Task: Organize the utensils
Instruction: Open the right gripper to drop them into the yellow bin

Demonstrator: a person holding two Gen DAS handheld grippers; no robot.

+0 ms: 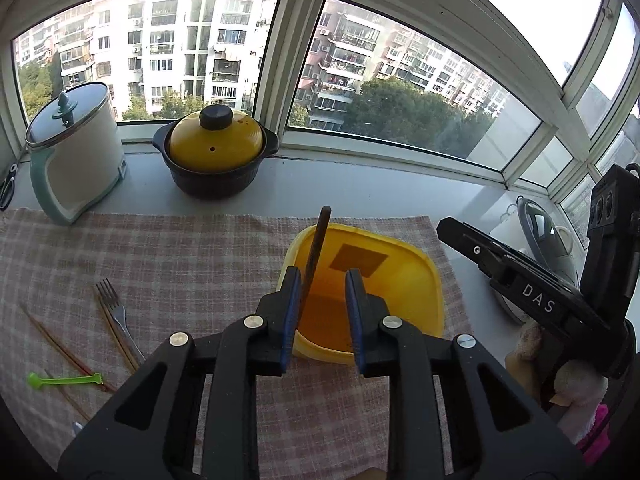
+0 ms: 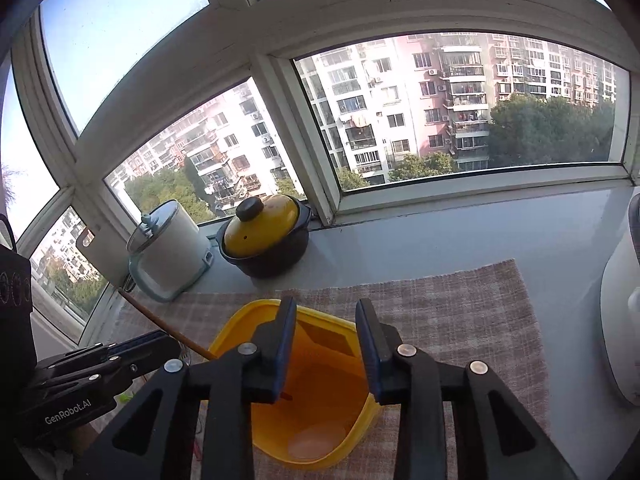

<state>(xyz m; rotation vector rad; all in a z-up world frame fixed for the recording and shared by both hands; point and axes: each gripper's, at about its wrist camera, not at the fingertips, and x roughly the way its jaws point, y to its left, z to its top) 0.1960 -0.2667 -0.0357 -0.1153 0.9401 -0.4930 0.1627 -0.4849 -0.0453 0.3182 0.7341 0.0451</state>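
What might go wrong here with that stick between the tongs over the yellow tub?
1. The dark chopstick leans on one pad of the open left tongs; it may tip out past the yellow tub rim.
2. Both tongs crowd the tub; the right tongs could knock it.
3. The fork and chopsticks still on the cloth lie crossed, awkward to lift singly.

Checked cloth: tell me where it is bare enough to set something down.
Free: the checked cloth between the fork and the yellow container, and the stretch right of the container in the right wrist view. Crowded: the near-left corner, with fork, chopsticks and green pick.
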